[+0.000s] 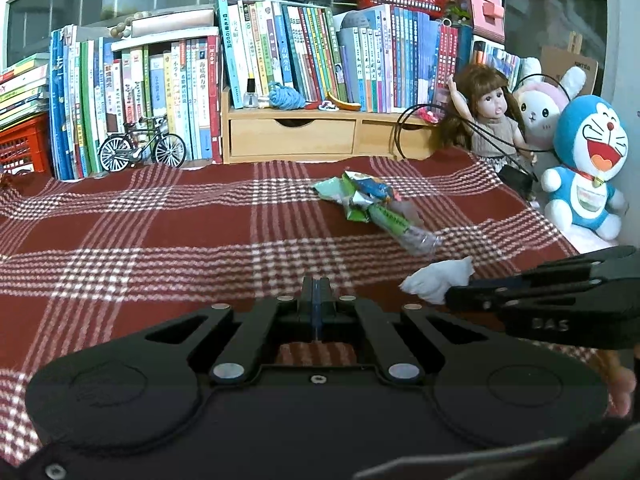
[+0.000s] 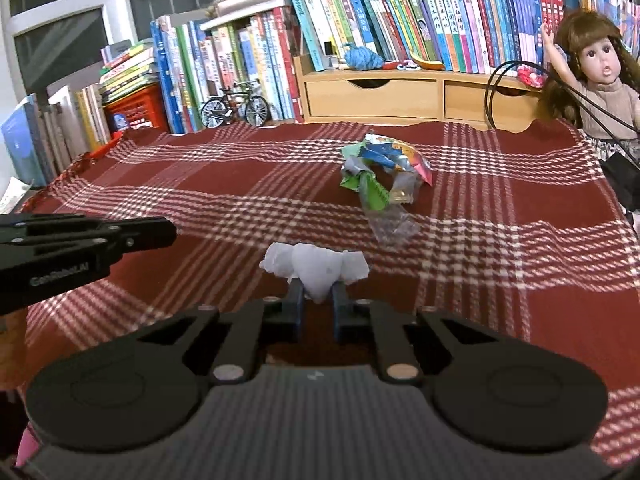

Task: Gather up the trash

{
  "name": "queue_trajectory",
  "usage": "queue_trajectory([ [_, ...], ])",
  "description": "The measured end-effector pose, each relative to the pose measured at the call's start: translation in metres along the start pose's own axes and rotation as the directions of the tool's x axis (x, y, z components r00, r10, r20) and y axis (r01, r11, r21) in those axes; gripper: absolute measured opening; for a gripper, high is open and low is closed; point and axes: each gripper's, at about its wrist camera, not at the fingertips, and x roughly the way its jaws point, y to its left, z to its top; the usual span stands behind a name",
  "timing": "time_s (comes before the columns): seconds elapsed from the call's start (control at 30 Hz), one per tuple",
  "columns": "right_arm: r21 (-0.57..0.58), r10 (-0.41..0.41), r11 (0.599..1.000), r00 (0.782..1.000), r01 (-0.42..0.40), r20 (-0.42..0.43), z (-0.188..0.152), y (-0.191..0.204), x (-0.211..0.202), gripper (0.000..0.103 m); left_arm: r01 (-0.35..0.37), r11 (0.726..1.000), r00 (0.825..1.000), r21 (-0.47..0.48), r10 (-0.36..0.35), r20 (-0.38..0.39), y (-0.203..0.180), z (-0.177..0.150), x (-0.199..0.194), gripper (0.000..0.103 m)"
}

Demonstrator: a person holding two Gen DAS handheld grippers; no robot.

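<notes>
A crumpled white tissue [image 2: 316, 268] is pinched between the fingers of my right gripper [image 2: 318, 294], just above the red plaid cloth [image 2: 500, 216]. From the left wrist view the same tissue [image 1: 438, 280] sticks out of the right gripper [image 1: 450, 298] at the right edge. A pile of crumpled colourful snack wrappers with clear plastic [image 2: 380, 176] lies on the cloth beyond it, also in the left wrist view as the wrapper pile [image 1: 372, 200]. My left gripper [image 1: 316, 286] is shut with nothing in it, hovering over the cloth [image 1: 160, 232] left of the tissue; its fingers [image 2: 160, 232] show at the left of the right wrist view.
Rows of books [image 1: 280, 48] line the back, with a wooden drawer organiser [image 1: 292, 136] and a toy bicycle [image 1: 142, 148] in front. A doll [image 1: 492, 120], a white rabbit plush [image 1: 540, 108] and a blue cat plush [image 1: 588, 168] sit at the right. A red crate [image 1: 20, 144] stands far left.
</notes>
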Motion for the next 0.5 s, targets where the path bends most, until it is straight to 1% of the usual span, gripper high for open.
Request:
queue_trajectory([
  [0.1, -0.006, 0.002, 1.0, 1.0, -0.002, 0.01, -0.007, 0.005, -0.011, 0.017, 0.006, 1.0, 1.0, 0.006, -0.006, 0.006, 0.002, -0.007, -0.011, 0.0],
  [0.23, -0.02, 0.007, 1.0, 1.0, -0.007, 0.013, -0.017, 0.011, -0.024, 0.018, 0.026, 0.999, 1.0, 0.042, -0.026, 0.017, -0.002, -0.017, -0.027, 0.001],
  [0.27, -0.028, 0.008, 1.0, 1.0, -0.008, 0.014, -0.019, 0.012, -0.027, 0.018, 0.035, 0.998, 0.999, 0.052, -0.036, 0.016, -0.003, -0.019, -0.029, 0.002],
  [0.3, -0.038, 0.007, 0.999, 1.0, -0.006, 0.013, -0.02, 0.014, -0.029, 0.018, 0.044, 0.997, 0.999, 0.057, -0.045, 0.014, -0.004, -0.02, -0.03, 0.006],
  [0.37, -0.048, 0.012, 0.999, 1.0, -0.012, 0.014, -0.021, 0.015, -0.03, 0.018, 0.076, 0.995, 0.997, 0.057, -0.077, 0.007, -0.007, -0.023, -0.032, 0.008],
  [0.4, -0.049, 0.027, 0.998, 1.0, -0.027, 0.014, -0.022, 0.015, -0.03, 0.019, 0.095, 0.994, 0.995, 0.055, -0.096, 0.006, -0.009, -0.025, -0.033, 0.012],
  [0.43, -0.053, 0.044, 0.998, 0.999, -0.043, 0.009, -0.022, 0.015, -0.03, 0.022, 0.115, 0.992, 0.993, 0.051, -0.116, 0.003, -0.01, -0.026, -0.034, 0.016],
  [0.47, -0.068, 0.071, 0.995, 0.997, -0.071, 0.005, -0.022, 0.016, -0.029, 0.024, 0.141, 0.989, 0.99, 0.048, -0.141, 0.0, -0.011, -0.027, -0.035, 0.027],
  [0.5, -0.087, 0.092, 0.992, 0.996, -0.091, 0.005, -0.023, 0.019, -0.03, 0.03, 0.164, 0.985, 0.986, 0.046, -0.164, -0.005, -0.013, -0.028, -0.035, 0.038],
])
